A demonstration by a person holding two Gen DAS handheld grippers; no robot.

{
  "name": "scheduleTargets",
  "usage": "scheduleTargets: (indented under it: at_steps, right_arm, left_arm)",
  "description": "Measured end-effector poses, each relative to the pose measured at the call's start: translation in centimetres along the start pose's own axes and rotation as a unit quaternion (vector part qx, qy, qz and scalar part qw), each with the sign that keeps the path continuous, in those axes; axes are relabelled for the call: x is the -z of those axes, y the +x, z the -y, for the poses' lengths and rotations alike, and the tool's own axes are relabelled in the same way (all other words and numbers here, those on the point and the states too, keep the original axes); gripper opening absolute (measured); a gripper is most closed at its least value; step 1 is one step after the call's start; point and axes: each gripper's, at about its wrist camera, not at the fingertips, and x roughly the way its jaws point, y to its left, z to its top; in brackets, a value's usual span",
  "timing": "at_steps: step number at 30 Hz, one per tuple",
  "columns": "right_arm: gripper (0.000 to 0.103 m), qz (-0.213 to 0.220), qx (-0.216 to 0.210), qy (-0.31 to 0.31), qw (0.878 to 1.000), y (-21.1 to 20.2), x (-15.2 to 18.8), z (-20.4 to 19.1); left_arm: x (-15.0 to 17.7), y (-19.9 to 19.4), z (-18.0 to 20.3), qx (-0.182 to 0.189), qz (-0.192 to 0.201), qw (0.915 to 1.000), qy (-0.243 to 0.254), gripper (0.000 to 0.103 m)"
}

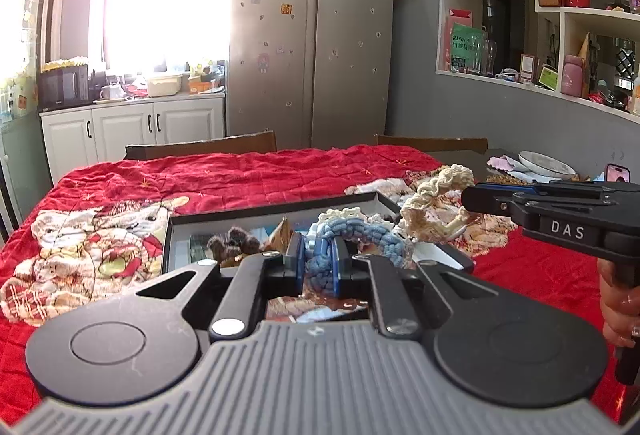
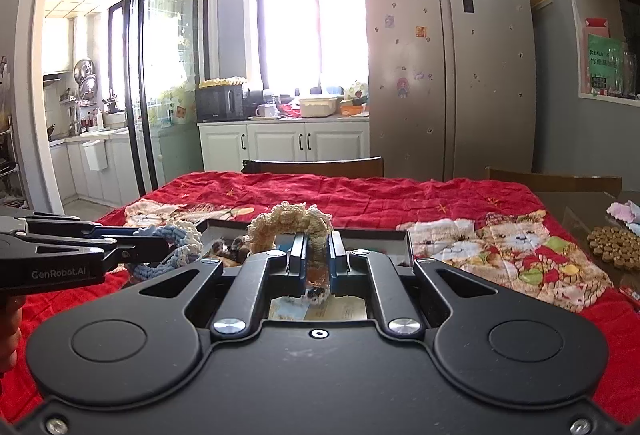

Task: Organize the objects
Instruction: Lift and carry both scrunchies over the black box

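My left gripper (image 1: 318, 255) is shut on a blue and white crocheted scrunchie (image 1: 352, 231), held above a shallow black-rimmed box (image 1: 276, 209) on the red quilt. The same scrunchie (image 2: 172, 243) shows at the left of the right wrist view, in the left gripper (image 2: 156, 245). My right gripper (image 2: 318, 255) is shut on a cream and beige crocheted scrunchie (image 2: 288, 221), also lifted over the box (image 2: 372, 233). In the left wrist view the cream scrunchie (image 1: 436, 195) hangs from the right gripper (image 1: 466, 197). A dark brown furry hair tie (image 1: 232, 241) lies in the box.
A red quilt with bear pictures (image 1: 200, 187) covers the table. At the table's bare right end lie a brown beaded mat (image 2: 614, 245), a plate (image 1: 546, 163) and a phone (image 1: 618, 173). Two wooden chair backs (image 2: 316, 165) stand at the far edge. A person's hand (image 1: 618, 311) grips the right handle.
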Motion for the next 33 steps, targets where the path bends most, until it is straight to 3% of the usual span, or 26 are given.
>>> scheduleTargets:
  at_steps: [15,33]
  right_arm:
    - [0.010,0.012,0.018,-0.001,1.000,3.8,-3.4,0.4]
    - [0.010,-0.047,0.035,0.038,0.998,12.9,-2.3,2.5]
  left_arm:
    - [-3.0,4.0,-1.4,-0.023,0.001,0.9997,-0.008,0.016]
    - [-4.5,10.7,-4.2,-0.063,-0.022,0.9969,-0.041,0.016]
